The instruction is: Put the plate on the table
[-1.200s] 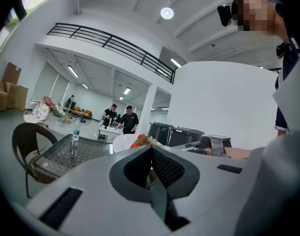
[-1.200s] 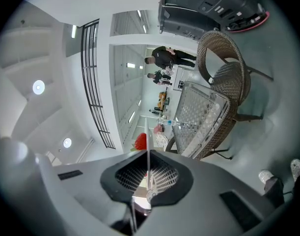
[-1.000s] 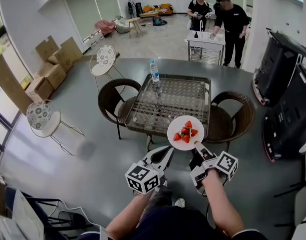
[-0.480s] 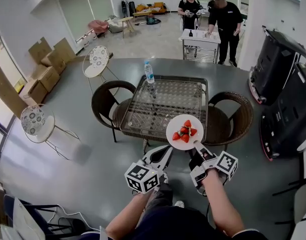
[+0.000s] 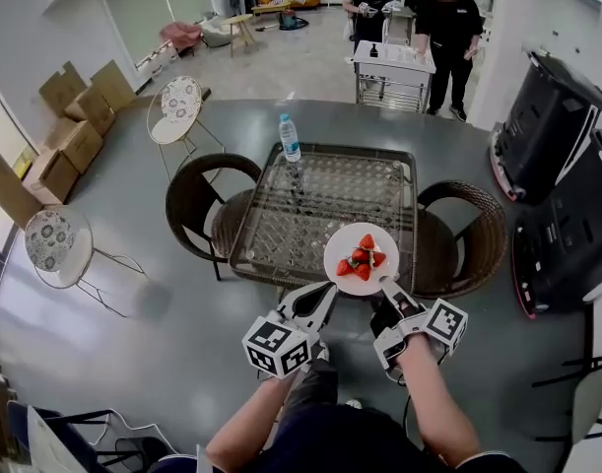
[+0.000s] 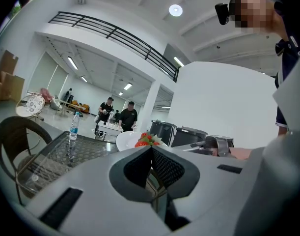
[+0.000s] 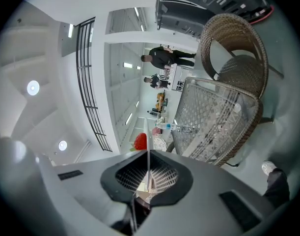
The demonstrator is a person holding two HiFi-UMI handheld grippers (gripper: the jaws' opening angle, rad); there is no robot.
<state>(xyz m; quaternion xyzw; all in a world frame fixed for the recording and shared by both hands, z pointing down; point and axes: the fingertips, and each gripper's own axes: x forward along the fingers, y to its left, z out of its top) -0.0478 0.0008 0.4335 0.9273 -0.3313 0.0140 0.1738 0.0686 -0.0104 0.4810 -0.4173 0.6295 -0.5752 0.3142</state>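
A white plate point(image 5: 361, 260) carrying several strawberries point(image 5: 364, 256) hangs over the near edge of the glass-topped wicker table point(image 5: 325, 213). My right gripper point(image 5: 383, 286) is shut on the plate's near rim; in the right gripper view the plate point(image 7: 147, 146) shows edge-on between the jaws with a strawberry point(image 7: 140, 141) beside it. My left gripper point(image 5: 324, 294) sits just left of the plate, jaws together with nothing in them. From the left gripper view the plate point(image 6: 127, 140) and strawberries point(image 6: 148, 140) appear past the jaw tips.
A water bottle point(image 5: 289, 138) stands at the table's far left corner. Wicker chairs flank the table, left point(image 5: 197, 205) and right point(image 5: 462, 235). Black machines point(image 5: 562, 185) stand at the right. Two people stand at a cart point(image 5: 394, 67) in the back. Cardboard boxes point(image 5: 69, 116) sit far left.
The view has drawn closer to the table. The plate stays in my right gripper and now overlaps the table's near edge. The left gripper keeps its place beside it.
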